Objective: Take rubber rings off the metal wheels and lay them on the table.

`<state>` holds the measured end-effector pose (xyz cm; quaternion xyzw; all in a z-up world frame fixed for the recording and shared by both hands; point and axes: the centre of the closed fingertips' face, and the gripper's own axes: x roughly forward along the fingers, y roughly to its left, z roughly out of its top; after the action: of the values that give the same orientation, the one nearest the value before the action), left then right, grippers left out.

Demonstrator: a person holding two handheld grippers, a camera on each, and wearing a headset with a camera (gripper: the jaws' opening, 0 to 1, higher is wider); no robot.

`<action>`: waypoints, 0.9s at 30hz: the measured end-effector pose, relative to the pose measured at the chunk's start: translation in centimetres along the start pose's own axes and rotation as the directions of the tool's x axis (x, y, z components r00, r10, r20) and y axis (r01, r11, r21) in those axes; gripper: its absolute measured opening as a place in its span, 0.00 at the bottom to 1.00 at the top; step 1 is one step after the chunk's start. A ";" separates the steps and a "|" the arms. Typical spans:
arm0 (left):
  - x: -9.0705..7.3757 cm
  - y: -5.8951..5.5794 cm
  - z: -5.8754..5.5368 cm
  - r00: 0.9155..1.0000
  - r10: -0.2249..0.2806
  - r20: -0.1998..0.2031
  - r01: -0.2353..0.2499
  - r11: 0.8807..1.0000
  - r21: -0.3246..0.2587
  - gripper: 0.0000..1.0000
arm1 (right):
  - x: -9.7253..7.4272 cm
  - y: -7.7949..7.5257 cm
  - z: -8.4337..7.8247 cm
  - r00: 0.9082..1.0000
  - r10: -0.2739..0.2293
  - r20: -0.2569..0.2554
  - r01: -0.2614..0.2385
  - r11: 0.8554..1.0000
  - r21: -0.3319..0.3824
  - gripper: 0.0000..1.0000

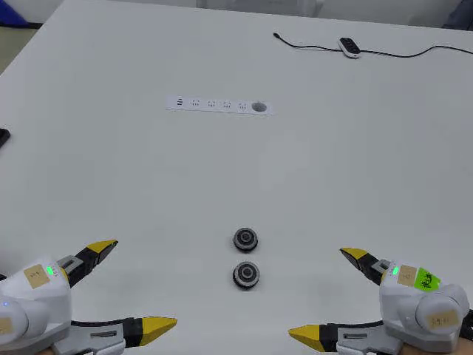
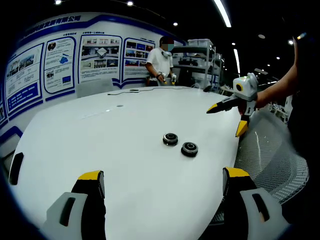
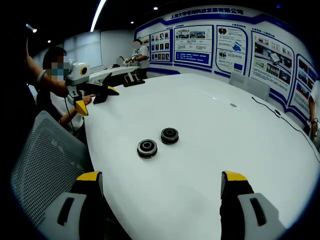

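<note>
Two small metal wheels with black rubber rings lie flat on the white table, one (image 1: 245,239) just beyond the other (image 1: 246,274). The left gripper view has them as a far wheel (image 2: 170,139) and a near wheel (image 2: 189,148); in the right gripper view the near wheel (image 3: 147,148) lies left of the far wheel (image 3: 169,135). My left gripper (image 1: 137,285) is open at the lower left, well apart from the wheels. At the lower right my right gripper (image 1: 325,296) is open too. Nothing is held between either pair of yellow-tipped fingers.
A white power strip (image 1: 219,106) lies flat across the middle of the table. A black cable with a small remote (image 1: 349,46) runs along the far right. A dark object (image 1: 4,137) sits at the left edge. A mesh chair (image 3: 45,160) stands by the table's near edge.
</note>
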<state>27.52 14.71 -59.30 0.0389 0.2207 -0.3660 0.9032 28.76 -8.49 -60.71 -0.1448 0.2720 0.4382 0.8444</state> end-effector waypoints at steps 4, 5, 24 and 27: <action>0.0 -0.1 0.0 1.000 0.001 -0.001 -0.001 1.000 -0.004 1.00 | 0.0 -0.1 0.0 1.000 -0.001 0.000 0.001 1.000 0.001 0.99; 0.1 -0.2 0.1 1.000 -0.001 -0.003 0.001 1.000 -0.005 1.00 | 0.0 -0.1 0.0 1.000 -0.002 0.000 0.002 1.000 0.001 0.99; 0.7 -0.8 0.0 1.000 -0.024 -0.020 0.024 1.000 0.003 0.98 | 0.7 0.5 -0.1 1.000 0.019 -0.002 -0.019 1.000 0.023 0.99; 1.0 -0.8 0.2 0.999 -0.029 -0.020 0.029 1.000 0.009 0.96 | 0.8 0.7 -0.1 1.000 0.023 -0.001 -0.023 0.999 0.025 0.99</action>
<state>27.62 13.45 -59.50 0.0436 0.2284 -0.3797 0.8954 28.56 -7.59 -61.27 -0.1315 0.2798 0.4442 0.8409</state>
